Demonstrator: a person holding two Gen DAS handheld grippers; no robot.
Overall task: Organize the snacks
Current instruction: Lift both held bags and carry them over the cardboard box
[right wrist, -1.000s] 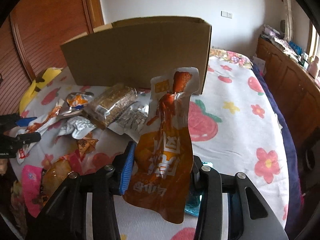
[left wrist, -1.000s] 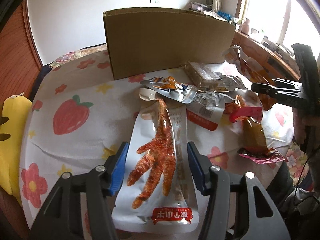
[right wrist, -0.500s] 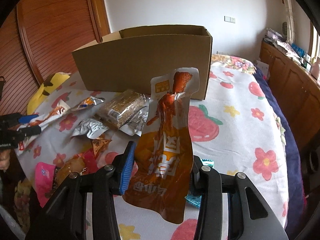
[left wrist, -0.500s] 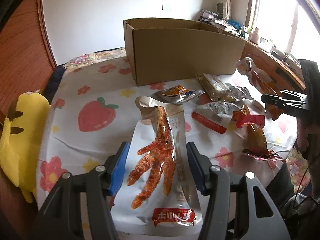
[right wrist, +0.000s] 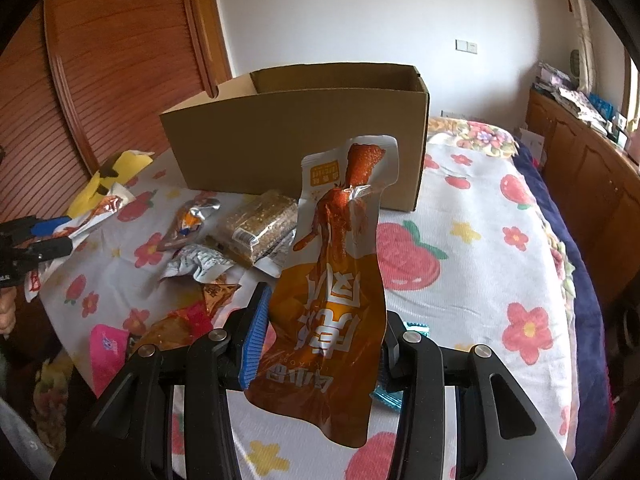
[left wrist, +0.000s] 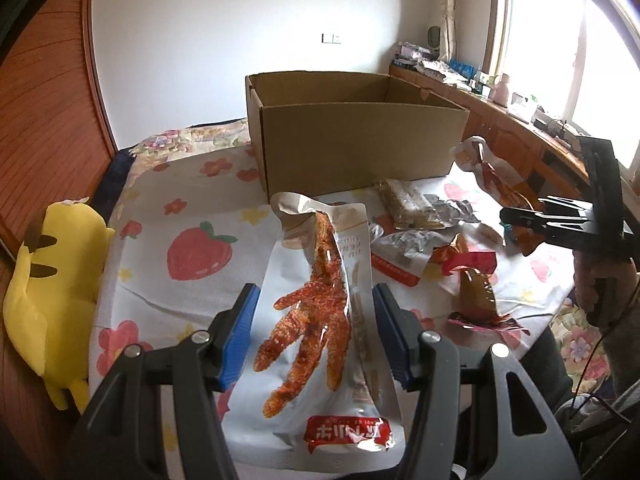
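A bed covered by a white sheet (left wrist: 168, 184) printed with strawberries and flowers fills both views, with a wooden wardrobe door (right wrist: 120, 60) behind it and a long wooden cabinet (left wrist: 516, 132) under the bright window. On the sheet stands an open cardboard box (left wrist: 352, 136); only its upper inner walls show, its floor is hidden, so what lies inside cannot be told.

The left gripper (left wrist: 314, 332) is clamped on a white chicken-foot packet (left wrist: 320, 320), both blue pads pressing its sides; the packet's lower edge is partly cut off by the gripper body. The right gripper (right wrist: 320, 332) is clamped on an orange snack pouch (right wrist: 336, 280), held upright in front of the box; its right pad is hidden behind the pouch.

Between box and grippers lies a loose heap of snacks: a clear-wrapped grain bar (right wrist: 260, 228), a crumpled silver packet (right wrist: 200, 264), a small silver-orange packet (right wrist: 192, 216), and a brown piece in a red-pink wrapper (left wrist: 476, 296), whose print is too crumpled to read. A teal wrapper (right wrist: 416, 328) peeks out just behind the right gripper, mostly hidden. A yellow plush toy (left wrist: 48, 288) leans at the bed's edge, its face out of sight.
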